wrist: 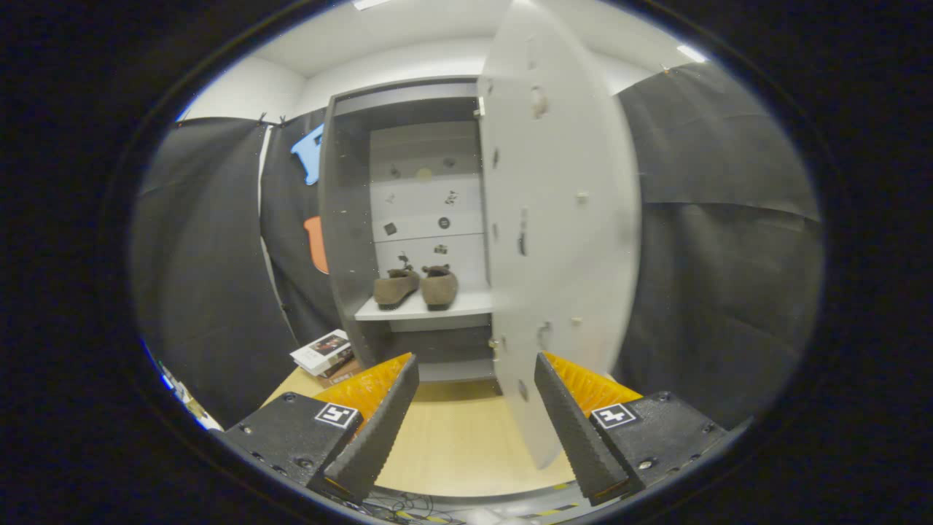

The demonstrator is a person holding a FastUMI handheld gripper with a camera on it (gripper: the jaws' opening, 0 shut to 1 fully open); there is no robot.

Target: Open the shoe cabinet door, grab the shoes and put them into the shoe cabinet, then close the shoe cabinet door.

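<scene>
I am holding the claw (477, 408) released, its two fingers (379, 423) spread wide apart and gripping nothing. Between them I am looking down at the pale wooden surface (455, 445), which is running forward to the foot of the shoe cabinet (350, 240). The right finger is sitting just beside the lower edge of the shoe cabinet door (561, 233); I cannot tell whether it is touching the panel. The door is standing open, swung out toward me on the right side of the opening, its pale inner face showing small holes and fittings.

To the left, beyond the left finger, a small stack of books (326, 354) is lying on the surface, close against the cabinet's dark left side.

Further in, the shoes (417, 286) are sitting on the cabinet's light shelf (423, 306), a brown pair side by side with toes pointing toward me, well beyond the fingers. Behind them I am seeing the cabinet's pale back panel (426, 197), dotted with small dark marks. Black cloth (211, 262) is hanging on both sides of the cabinet, and a white ceiling (408, 29) is showing above.
</scene>
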